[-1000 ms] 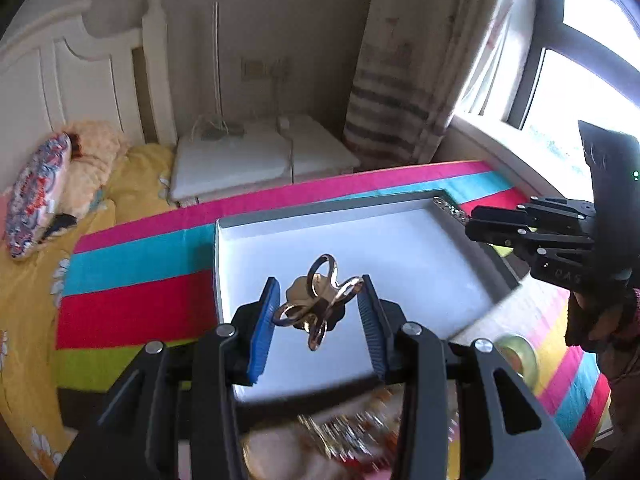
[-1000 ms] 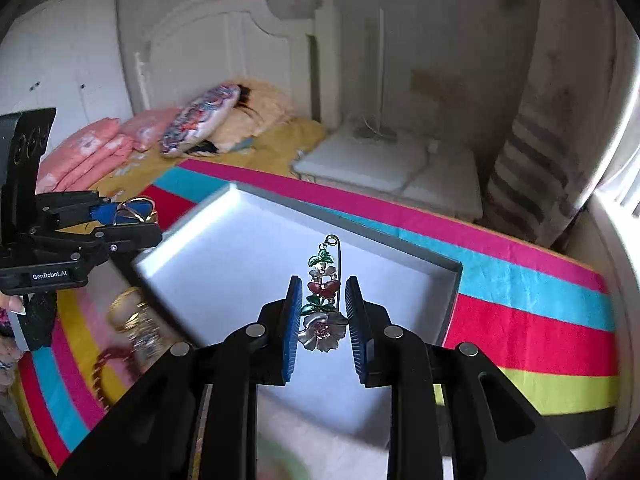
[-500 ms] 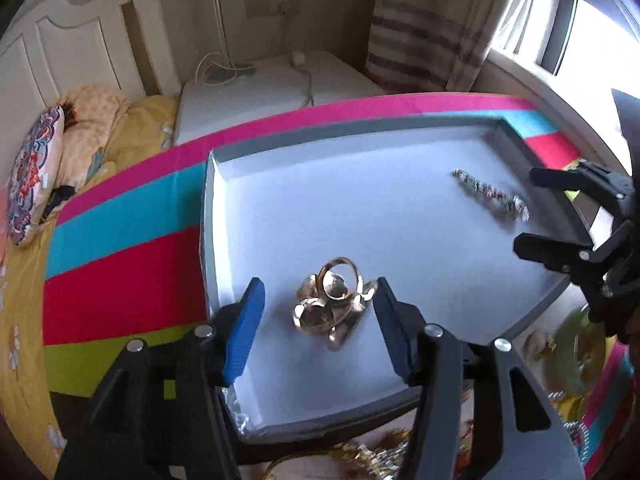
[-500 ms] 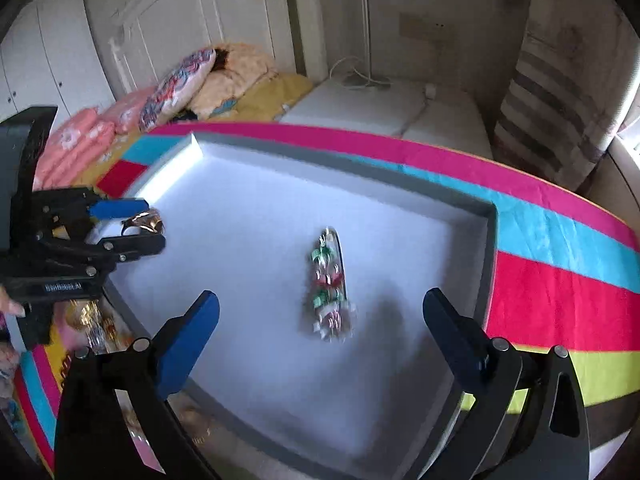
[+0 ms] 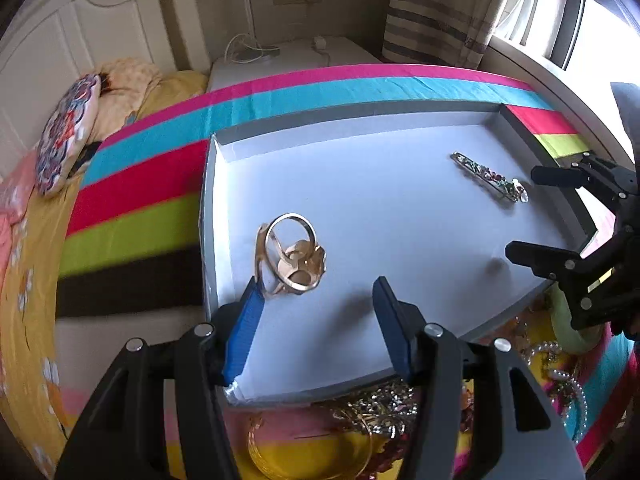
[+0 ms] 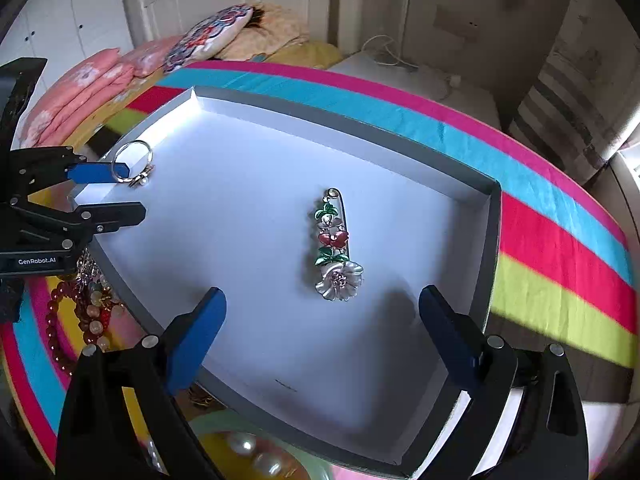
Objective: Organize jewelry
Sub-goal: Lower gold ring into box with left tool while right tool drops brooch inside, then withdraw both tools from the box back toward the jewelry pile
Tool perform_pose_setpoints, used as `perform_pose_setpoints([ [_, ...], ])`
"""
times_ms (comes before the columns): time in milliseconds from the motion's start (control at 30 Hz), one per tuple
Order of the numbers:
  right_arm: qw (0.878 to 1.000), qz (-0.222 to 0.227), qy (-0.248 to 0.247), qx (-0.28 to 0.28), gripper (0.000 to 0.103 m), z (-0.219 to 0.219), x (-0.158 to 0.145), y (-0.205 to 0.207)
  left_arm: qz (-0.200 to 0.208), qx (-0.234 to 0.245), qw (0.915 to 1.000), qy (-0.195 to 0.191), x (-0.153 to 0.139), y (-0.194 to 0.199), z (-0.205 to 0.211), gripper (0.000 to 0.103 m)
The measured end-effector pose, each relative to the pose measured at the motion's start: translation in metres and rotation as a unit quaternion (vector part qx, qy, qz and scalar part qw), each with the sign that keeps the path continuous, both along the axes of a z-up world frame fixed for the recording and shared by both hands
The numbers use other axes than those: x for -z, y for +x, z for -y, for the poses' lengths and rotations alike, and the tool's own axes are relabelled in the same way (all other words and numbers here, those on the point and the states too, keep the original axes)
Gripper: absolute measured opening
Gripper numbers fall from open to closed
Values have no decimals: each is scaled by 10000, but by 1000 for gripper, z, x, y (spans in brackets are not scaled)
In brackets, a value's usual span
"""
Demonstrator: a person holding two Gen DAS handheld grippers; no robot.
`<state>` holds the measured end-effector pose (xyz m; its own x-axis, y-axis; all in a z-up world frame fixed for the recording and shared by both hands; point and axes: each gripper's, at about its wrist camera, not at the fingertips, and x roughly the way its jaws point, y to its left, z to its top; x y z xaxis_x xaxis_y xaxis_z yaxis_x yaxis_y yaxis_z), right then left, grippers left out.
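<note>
A shallow white tray with grey walls [image 5: 360, 116] [image 6: 360, 128] lies on a striped cloth. A gold ring ornament [image 5: 290, 256] lies in its near left part, also seen in the right wrist view [image 6: 134, 164]. A flower brooch [image 6: 334, 248] lies in the tray's right part, also seen in the left wrist view [image 5: 490, 176]. My left gripper [image 5: 318, 316] is open, its left pad beside the gold ornament. My right gripper [image 6: 320, 328] is open wide, just behind the brooch and apart from it.
A pile of loose jewelry lies in front of the tray: gold bangles and chains [image 5: 360, 412], pearl strands [image 5: 560, 376], red bead bracelets [image 6: 76, 316], a pale green bangle [image 5: 572, 320]. Pillows [image 5: 64, 136] lie on the bed at the left.
Both grippers opened and let go: the gold ornament and the brooch now lie on the tray floor. Both grippers have drawn back slightly and opened wider.
</note>
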<state>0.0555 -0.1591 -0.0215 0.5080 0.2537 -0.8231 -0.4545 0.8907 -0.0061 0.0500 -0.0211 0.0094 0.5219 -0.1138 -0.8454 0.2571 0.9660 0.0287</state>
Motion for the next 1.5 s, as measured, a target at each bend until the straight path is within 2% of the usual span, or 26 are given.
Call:
perform_pose_setpoints([
  [300, 9996, 250, 112, -48, 94, 4, 0, -77, 347, -194, 9992, -26, 2, -82, 5, 60],
  [567, 9993, 335, 111, -146, 94, 3, -2, -106, 501, -249, 9984, -122, 1, -130, 3, 61],
  [633, 9982, 582, 120, -8, 94, 5, -8, -118, 548, -201, 9981, -190, 0, -138, 2, 64],
  [700, 9953, 877, 378, 132, 94, 17, -21, -136, 613, -198, 9976, -271, -3, -146, 2, 68],
  [767, 9896, 1212, 748, 194, 97, 34, -34, -164, 1031, -222, 9930, -532, -16, -166, -2, 80],
  [800, 9873, 1337, 840, 193, 98, 40, -37, -176, 1305, -236, 9885, -726, -22, -180, -6, 83],
  [833, 9849, 1456, 914, 182, 98, 46, -39, -189, 1528, -246, 9840, -880, -27, -190, -10, 92],
  [867, 9827, 1565, 974, 172, 98, 52, -41, -201, 1944, -303, 9741, -1110, -33, -211, -19, 101],
  [900, 9803, 1668, 1052, 124, 98, 59, -43, -217, 2151, -370, 9687, -1185, -36, -222, -25, 101],
  [933, 9791, 1715, 1095, 61, 95, 63, -43, -229, 2387, -498, 9619, -1234, -35, -238, -33, 101],
  [967, 9788, 1719, 1117, -12, 86, 66, -43, -239, 2436, -612, 9604, -1209, -32, -245, -39, 101],
  [1033, 9813, 1544, 1132, -204, 75, 66, -38, -255, 2330, -761, 9617, -1228, -26, -250, -50, 101],
  [1067, 9832, 1436, 1081, -308, 66, 62, -34, -261, 2210, -878, 9624, -1311, -21, -252, -57, 101],
  [1167, 9868, 1278, 867, -494, 48, 46, -27, -262, 2089, -1049, 9601, -1535, -19, -254, -67, 101],
  [1233, 9883, 1136, 830, -595, 41, 33, -24, -257, 2108, -983, 9596, -1581, -21, -260, -67, 101],
  [1333, 9903, 1027, 582, -727, 32, 13, -22, -253, 2202, -798, 9627, -1356, -23, -263, -60, 101],
  [1433, 9937, 782, 461, -653, 27, 7, -17, -239, 2255, -558, 9659, -1145, -21, -272, -45, 101],
  [1500, 9957, 622, 364, -577, 23, 6, -12, -232, 2196, -364, 9676, -1189, -17, -276, -39, 101],
])
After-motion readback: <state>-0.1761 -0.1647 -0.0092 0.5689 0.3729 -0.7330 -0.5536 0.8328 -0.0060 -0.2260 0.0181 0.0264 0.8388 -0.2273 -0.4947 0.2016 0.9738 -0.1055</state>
